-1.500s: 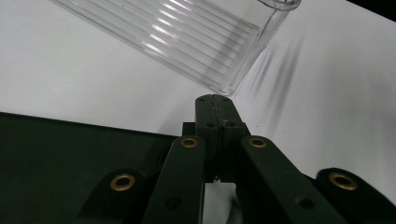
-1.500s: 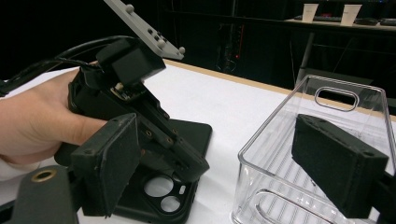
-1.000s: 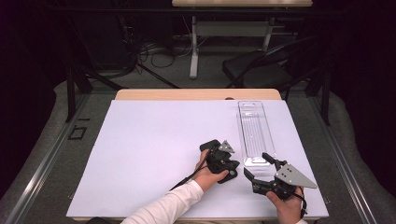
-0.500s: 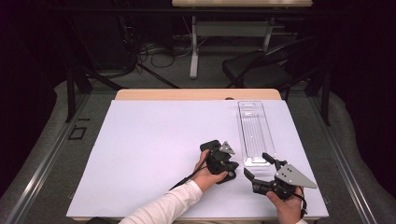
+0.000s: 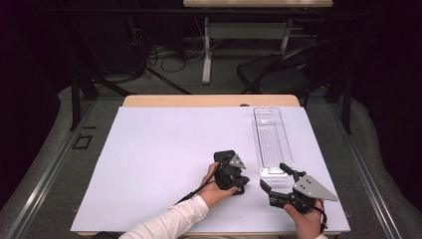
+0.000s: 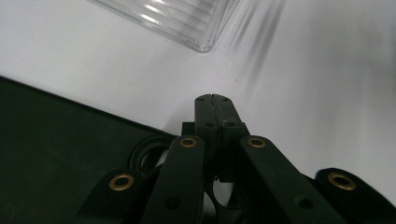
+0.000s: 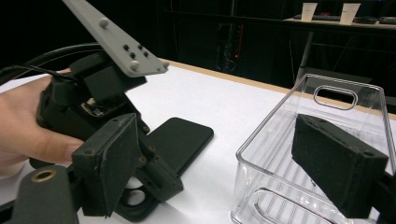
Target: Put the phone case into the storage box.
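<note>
Clear tray [image 5: 271, 144] lies beside black phone case [image 7: 180, 140]

White mat [image 5: 149, 164], black chair [image 5: 278, 74], cables [image 5: 164, 55]

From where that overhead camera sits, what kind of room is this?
Probably a lab or recording workspace, not a home: a table covered in plain white, a person working two camera-bearing grippers beside a clear plastic tray, and loose cables on the dark floor.
</note>
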Demonstrator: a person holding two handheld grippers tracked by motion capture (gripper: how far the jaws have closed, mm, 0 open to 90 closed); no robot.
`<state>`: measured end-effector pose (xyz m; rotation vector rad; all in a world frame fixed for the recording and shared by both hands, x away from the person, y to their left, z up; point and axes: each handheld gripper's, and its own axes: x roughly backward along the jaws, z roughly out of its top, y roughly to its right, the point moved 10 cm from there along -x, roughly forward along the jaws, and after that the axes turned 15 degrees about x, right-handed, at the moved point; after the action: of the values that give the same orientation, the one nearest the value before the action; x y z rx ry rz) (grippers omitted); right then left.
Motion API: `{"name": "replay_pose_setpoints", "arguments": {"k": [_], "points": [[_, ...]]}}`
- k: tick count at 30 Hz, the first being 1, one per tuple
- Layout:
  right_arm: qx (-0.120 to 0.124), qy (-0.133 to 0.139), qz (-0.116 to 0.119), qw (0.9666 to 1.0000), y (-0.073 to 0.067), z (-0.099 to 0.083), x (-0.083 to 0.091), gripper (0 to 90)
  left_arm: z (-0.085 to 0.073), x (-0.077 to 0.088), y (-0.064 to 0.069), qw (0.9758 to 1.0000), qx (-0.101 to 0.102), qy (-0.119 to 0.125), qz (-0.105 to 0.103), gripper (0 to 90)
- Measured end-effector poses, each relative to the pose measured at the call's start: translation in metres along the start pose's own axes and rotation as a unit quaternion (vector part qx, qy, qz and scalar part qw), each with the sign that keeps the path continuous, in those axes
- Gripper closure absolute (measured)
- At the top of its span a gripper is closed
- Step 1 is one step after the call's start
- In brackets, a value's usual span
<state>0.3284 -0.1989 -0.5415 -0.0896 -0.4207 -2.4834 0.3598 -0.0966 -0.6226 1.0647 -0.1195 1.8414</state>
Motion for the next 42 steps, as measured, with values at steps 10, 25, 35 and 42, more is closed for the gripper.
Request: {"name": "replay_pose_setpoints", "arguments": {"k": [10,25,35,42], "points": [[0.0,0.0,0.0,1.0,-0.001,0.0,0.0,14.3,-0.017,0.02,-0.012,0.9999,-0.002,-0.004,0.011,90.0],[0.0,-0.002,0.001,1.0,-0.001,0.0,0.0,14.3,-0.036,0.044,-0.033,0.999,0.003,-0.013,0.042,90.0],[0.0,-0.001,0.001,1.0,-0.001,0.0,0.0,14.3,-0.042,0.055,-0.047,0.9984,0.018,-0.005,0.053,90.0],[-0.001,0.0,0.001,1.0,-0.001,0.0,0.0,14.3,-0.044,0.062,-0.056,0.9977,0.036,0.001,0.058,90.0]]}}
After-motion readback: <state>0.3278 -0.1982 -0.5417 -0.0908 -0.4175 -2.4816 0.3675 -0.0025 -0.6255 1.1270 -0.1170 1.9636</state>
